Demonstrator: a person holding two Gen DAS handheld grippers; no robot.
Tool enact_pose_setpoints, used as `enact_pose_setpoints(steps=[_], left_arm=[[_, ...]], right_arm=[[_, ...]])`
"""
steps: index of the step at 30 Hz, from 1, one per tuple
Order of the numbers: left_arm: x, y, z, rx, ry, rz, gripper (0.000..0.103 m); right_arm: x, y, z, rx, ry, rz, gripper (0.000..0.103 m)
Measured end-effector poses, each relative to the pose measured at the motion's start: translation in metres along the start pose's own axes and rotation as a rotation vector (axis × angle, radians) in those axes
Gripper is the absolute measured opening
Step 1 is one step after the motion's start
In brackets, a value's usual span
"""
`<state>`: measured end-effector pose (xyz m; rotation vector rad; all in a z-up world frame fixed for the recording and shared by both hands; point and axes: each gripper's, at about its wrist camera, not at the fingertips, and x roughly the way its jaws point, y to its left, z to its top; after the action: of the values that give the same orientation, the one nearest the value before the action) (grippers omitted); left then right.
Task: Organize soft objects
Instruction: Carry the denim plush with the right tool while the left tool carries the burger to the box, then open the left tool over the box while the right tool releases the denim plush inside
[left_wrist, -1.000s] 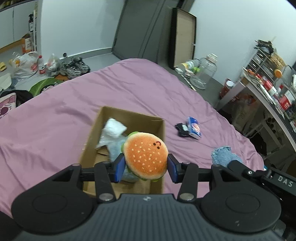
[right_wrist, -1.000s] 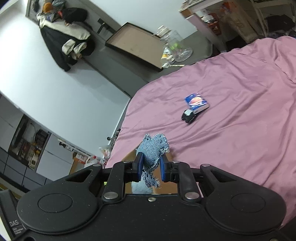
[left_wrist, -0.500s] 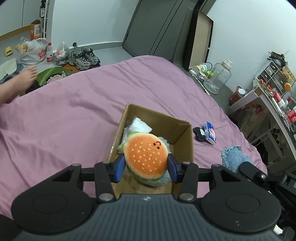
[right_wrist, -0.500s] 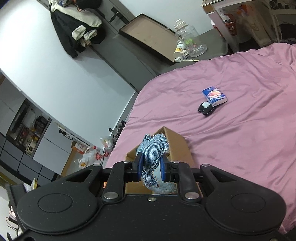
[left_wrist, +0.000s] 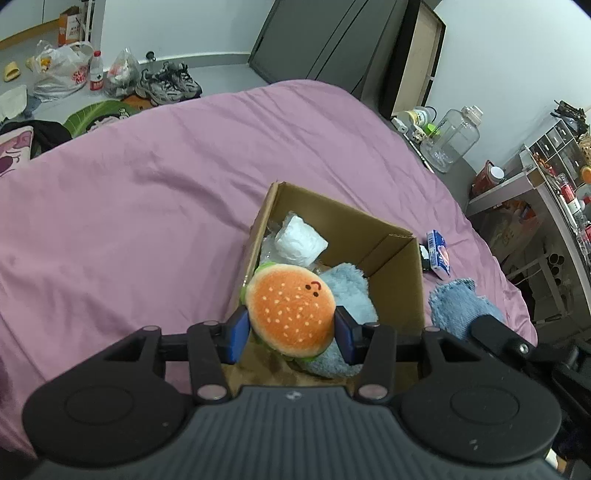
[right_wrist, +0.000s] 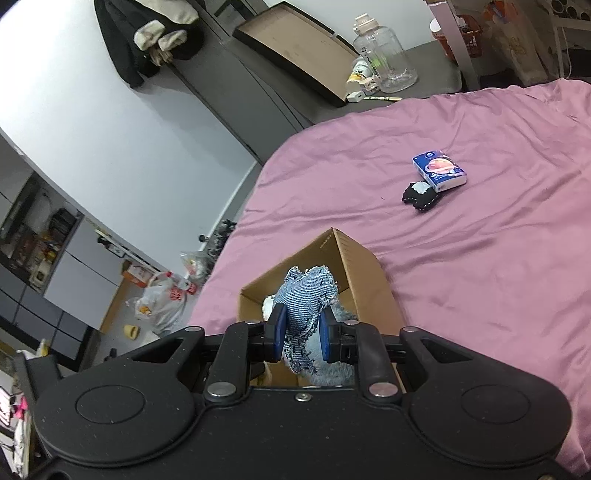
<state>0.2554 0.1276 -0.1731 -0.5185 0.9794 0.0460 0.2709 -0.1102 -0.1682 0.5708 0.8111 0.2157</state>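
The plush burger (left_wrist: 291, 308) hides part of the blue towel (left_wrist: 347, 295) in the box (left_wrist: 391, 236).

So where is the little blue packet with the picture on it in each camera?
Left wrist view: the blue packet lies on the pink bedspread at the right, just past the cardboard box, beside a small black thing.
Right wrist view: it lies upper right, beyond the box, next to the same black thing.
Shared landmark: the cardboard box.
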Motion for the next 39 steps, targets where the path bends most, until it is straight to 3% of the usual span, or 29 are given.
enact_pose_setpoints(steps=[10, 15, 18, 20, 28, 33, 39], left_arm=[[0.017, 0.002, 0.011, -0.004, 0.038, -0.019, 0.051], [0.015, 0.0, 0.015, 0.006, 0.043, -0.04, 0.069], [0.008, -0.002, 0.018, 0.014, 0.02, -0.024, 0.073], [0.003, -0.002, 0.019, 0.018, 0.003, -0.018, 0.074], [-0.009, -0.003, 0.016, 0.01, -0.012, 0.01, 0.074], [-0.024, -0.01, 0.011, 0.022, -0.029, 0.04, 0.082], [-0.046, -0.025, 0.006, 0.049, -0.054, 0.076, 0.091]], right_arm=[[0.032, 0.013, 0.014, -0.025, -0.002, -0.05, 0.019], [0.042, 0.021, 0.02, -0.045, -0.021, -0.054, 0.02], [0.045, 0.021, 0.024, -0.046, -0.04, -0.059, 0.028], [0.043, 0.019, 0.024, -0.041, -0.054, -0.069, 0.047], [0.022, 0.007, 0.017, -0.025, -0.038, -0.053, 0.048], [0.005, 0.004, 0.015, -0.015, -0.031, -0.045, 0.049], [-0.021, 0.003, 0.015, -0.066, -0.053, -0.048, 0.062]])
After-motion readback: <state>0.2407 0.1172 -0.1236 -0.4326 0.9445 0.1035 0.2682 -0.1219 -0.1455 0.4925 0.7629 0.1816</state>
